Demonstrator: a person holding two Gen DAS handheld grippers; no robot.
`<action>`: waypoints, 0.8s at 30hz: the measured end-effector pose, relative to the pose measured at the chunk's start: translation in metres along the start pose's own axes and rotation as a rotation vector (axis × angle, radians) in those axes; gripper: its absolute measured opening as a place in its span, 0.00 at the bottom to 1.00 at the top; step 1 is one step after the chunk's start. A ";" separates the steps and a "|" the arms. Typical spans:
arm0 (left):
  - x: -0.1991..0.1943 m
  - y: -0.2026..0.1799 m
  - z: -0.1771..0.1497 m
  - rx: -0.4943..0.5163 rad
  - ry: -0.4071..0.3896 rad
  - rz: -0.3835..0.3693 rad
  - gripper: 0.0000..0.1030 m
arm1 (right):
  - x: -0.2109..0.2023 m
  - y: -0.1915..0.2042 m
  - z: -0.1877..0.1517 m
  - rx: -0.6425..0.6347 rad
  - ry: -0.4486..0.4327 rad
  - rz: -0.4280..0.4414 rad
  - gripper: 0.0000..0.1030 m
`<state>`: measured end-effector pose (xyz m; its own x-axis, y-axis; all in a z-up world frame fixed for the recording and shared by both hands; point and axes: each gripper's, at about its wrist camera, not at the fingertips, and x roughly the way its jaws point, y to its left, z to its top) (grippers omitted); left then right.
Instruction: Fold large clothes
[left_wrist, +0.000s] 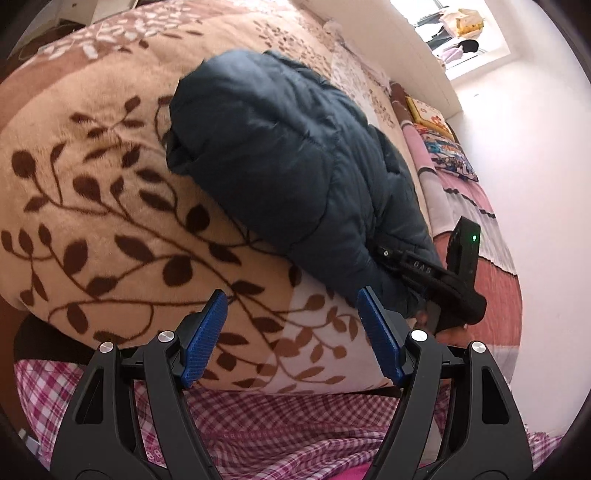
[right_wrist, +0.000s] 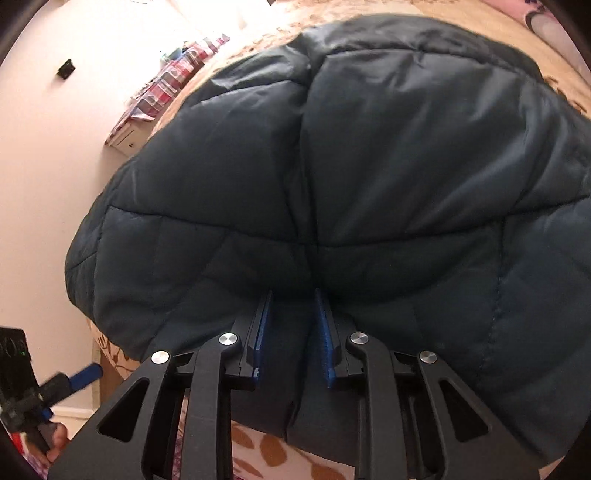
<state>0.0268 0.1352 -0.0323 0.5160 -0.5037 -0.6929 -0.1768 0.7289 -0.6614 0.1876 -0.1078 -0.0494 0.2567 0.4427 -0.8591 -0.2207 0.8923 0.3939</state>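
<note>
On the bed, across a beige blanket (left_wrist: 110, 192) printed with brown leaves, a dark blue quilted jacket (left_wrist: 280, 162) is laid as a compact, bulky bundle. A pink checked sheet (left_wrist: 280, 417) is seen beneath the blanket's near edge, and a pink striped quilt (left_wrist: 476, 221) lies beyond the jacket toward the wall.

The left gripper (left_wrist: 291, 332) is held off the garment, just short of its near end, with its blue pads set wide apart and nothing between them. The right gripper (right_wrist: 291, 332) is pressed into the jacket's near hem; its pads stand narrowly apart, and a thick fold of the padded fabric is gripped between them.

The jacket is judged to be light for its volume, soft and springy, so that a fold is likely to puff open again unless pressed flat. The shell appears smooth and somewhat slippery; a shallow pinch on one layer could slide off. A hold is best taken deep on a seam or hem, where layers are stitched together, as at the right gripper's present position. For the free gripper, the adjoining corner of the near hem is judged the most suitable purchase. How many folds have been made cannot be told with certainty.
</note>
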 end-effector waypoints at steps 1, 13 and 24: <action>0.003 0.002 -0.001 -0.006 0.006 -0.003 0.70 | 0.001 0.001 0.001 -0.001 0.004 -0.006 0.23; 0.018 -0.003 0.027 -0.011 -0.038 0.006 0.73 | -0.010 -0.004 0.011 0.050 0.037 -0.001 0.23; 0.024 -0.009 0.041 0.056 -0.069 0.016 0.74 | -0.064 0.004 0.104 0.043 -0.165 -0.008 0.08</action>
<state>0.0750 0.1359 -0.0313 0.5705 -0.4598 -0.6806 -0.1397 0.7623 -0.6320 0.2676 -0.1234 0.0413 0.4103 0.4412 -0.7981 -0.1787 0.8971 0.4040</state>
